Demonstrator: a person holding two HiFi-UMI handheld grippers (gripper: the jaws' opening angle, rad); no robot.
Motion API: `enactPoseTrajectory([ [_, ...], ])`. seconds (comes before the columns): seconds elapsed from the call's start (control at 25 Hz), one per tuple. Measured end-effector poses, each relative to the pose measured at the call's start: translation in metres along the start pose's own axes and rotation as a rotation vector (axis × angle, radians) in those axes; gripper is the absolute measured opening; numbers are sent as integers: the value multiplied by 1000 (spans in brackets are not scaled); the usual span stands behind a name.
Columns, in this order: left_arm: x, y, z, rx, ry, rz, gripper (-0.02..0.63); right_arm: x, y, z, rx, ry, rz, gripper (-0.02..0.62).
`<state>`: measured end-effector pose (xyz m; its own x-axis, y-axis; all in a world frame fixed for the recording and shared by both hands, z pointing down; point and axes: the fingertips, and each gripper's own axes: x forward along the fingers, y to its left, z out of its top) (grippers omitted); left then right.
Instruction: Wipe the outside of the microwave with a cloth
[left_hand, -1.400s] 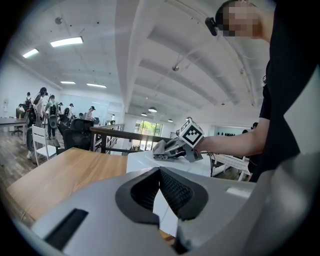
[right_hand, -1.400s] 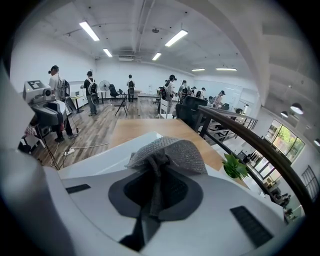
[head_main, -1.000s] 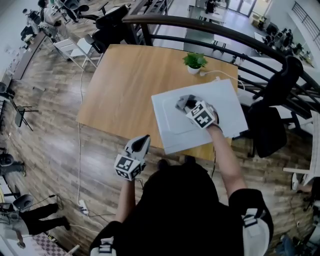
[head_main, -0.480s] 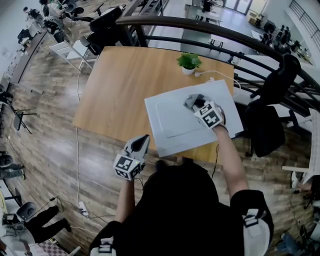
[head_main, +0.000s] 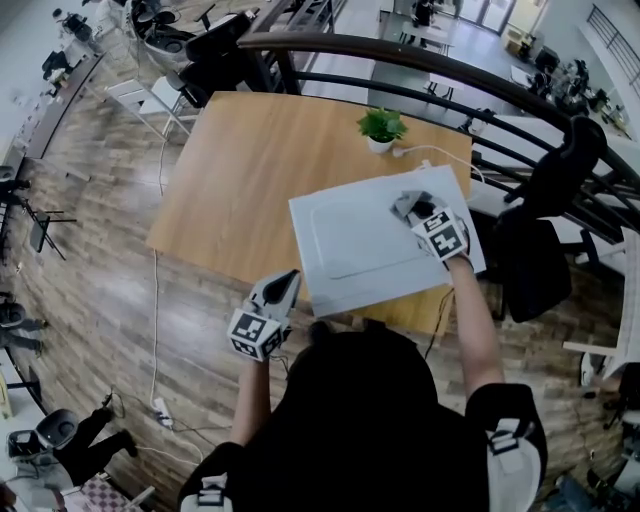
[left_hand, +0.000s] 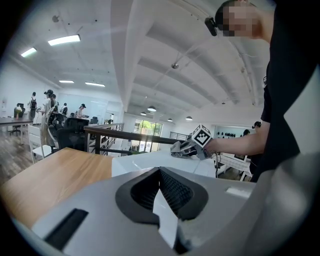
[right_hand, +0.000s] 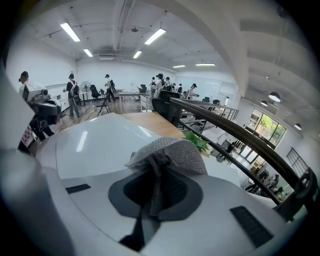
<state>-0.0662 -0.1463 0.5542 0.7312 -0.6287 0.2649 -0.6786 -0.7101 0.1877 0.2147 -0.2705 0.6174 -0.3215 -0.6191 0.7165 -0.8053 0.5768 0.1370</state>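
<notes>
Jaws of right gripper (head_main: 421, 214) pinch cloth (head_main: 405, 204) atop microwave (head_main: 345, 255).

The right claw (head_main: 419, 211) slid the cloth (head_main: 405, 203) rightward across the microwave (head_main: 350, 245).

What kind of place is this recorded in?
Probably an open-plan office or lab on a mezzanine: black office chair, curved dark metal railing over a lower floor, people standing in the background.
</notes>
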Motion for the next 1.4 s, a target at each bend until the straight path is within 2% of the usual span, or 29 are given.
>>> enactPoseTrajectory([
  [0.4, 5, -5, 2, 2, 2, 18, 2, -13, -31, -12, 21, -9, -28, 18],
  [0.56, 10, -9, 0, 6, -1, 19, 2, -13, -47, -14, 10, -48, -39, 18],
  [0.76, 18, -16, 0, 1, 3, 19, 2, -20, -62, -29, 24, -15, -57, 18],
  [1.24, 37, -30, 5, 17, 8, 18, 2, -40, -117, -49, 61, -15, -145, 18],
  [1.4, 43, -35, 3, 13, 11, 21, 2, -37, -127, -48, 57, -40, -150, 18],
])
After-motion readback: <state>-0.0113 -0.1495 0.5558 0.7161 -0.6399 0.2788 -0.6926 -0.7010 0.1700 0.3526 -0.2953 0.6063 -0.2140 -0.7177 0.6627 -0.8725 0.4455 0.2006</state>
